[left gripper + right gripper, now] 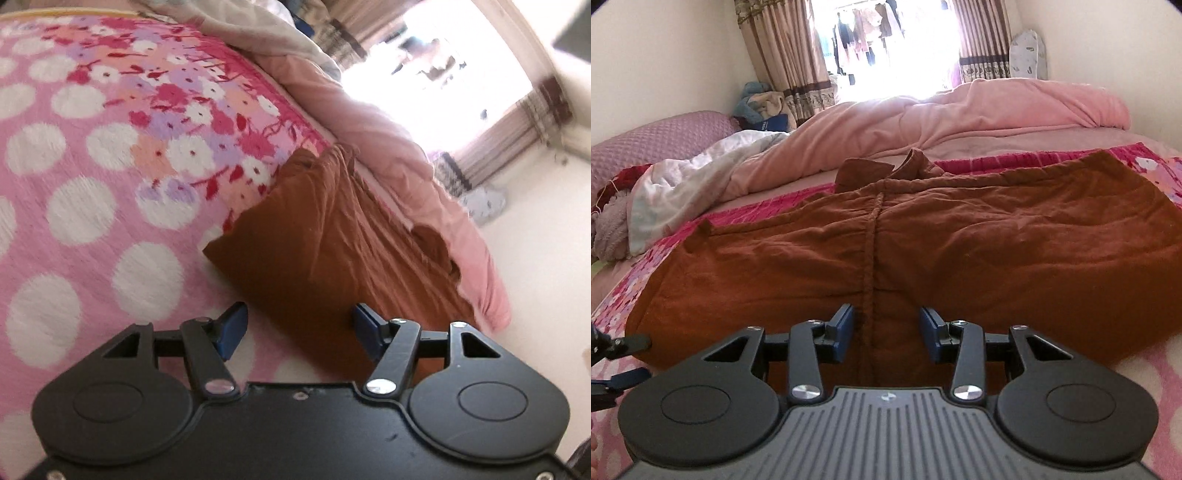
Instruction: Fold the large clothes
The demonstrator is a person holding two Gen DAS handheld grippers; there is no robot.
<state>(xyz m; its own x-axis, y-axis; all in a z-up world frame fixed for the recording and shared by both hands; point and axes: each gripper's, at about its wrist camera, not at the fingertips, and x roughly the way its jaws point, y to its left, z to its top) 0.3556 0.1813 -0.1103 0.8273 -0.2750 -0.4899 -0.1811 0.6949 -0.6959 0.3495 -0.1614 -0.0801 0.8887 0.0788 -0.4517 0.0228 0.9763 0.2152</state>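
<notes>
The rust-brown garment point(905, 236) lies folded flat on the pink floral blanket point(92, 166) covering the bed. Only the right wrist view shows its whole spread, with a raised centre seam and a collar at the far edge; the left wrist view catches just one corner and side point(332, 240). The right gripper point(886, 328) hangs over the near hem, fingers wide apart astride the seam, gripping nothing. The left gripper point(299, 328) is also spread wide and empty at the garment's corner. Beyond lie a pink duvet point(960, 114) and curtains point(786, 48).
</notes>
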